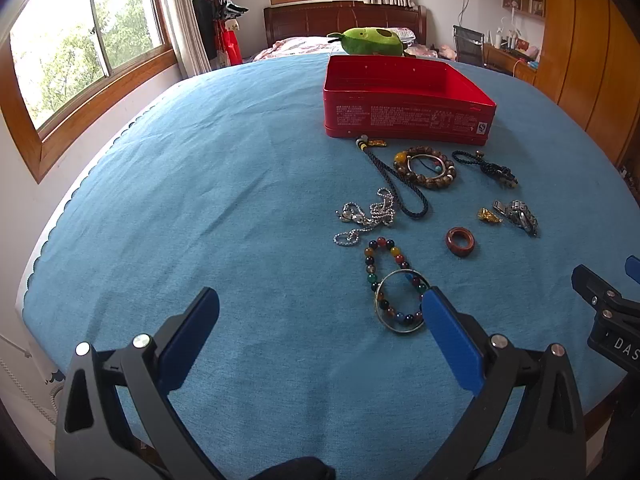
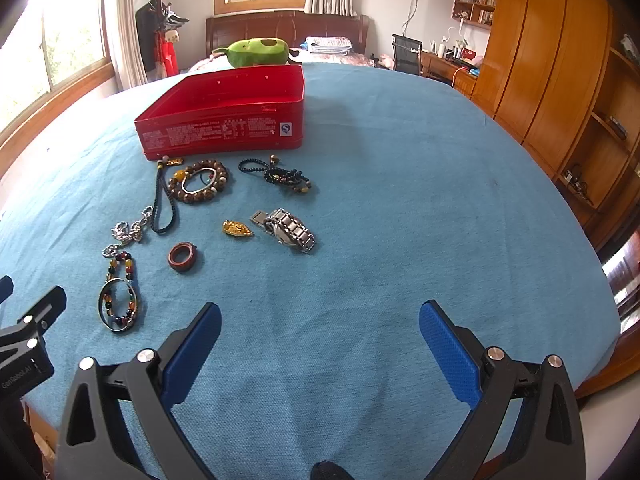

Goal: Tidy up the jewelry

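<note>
The left hand-held gripper (image 1: 320, 312) hung wide apart above the blue-covered surface (image 1: 200, 200), holding nothing, its right blue finger (image 1: 448, 332) just beside a silver bangle (image 1: 400, 304) that overlapped a multicoloured bead bracelet (image 1: 384, 264). Beyond these lay a silver chain (image 1: 368, 216) and a dark cord loop (image 1: 396, 180). Further right sat a brown ring (image 2: 182, 257), a wooden bead bracelet (image 2: 199, 181) with a metal ring inside it, a small gold charm (image 2: 238, 228), a dark beaded string (image 2: 280, 174) and a steel watch (image 2: 288, 230). The open red tin (image 2: 224, 128) stood just behind them, empty as far as I could see. The right hand-held gripper (image 2: 320, 324) also gaped wide over bare cloth, well apart from the jewelry.
</note>
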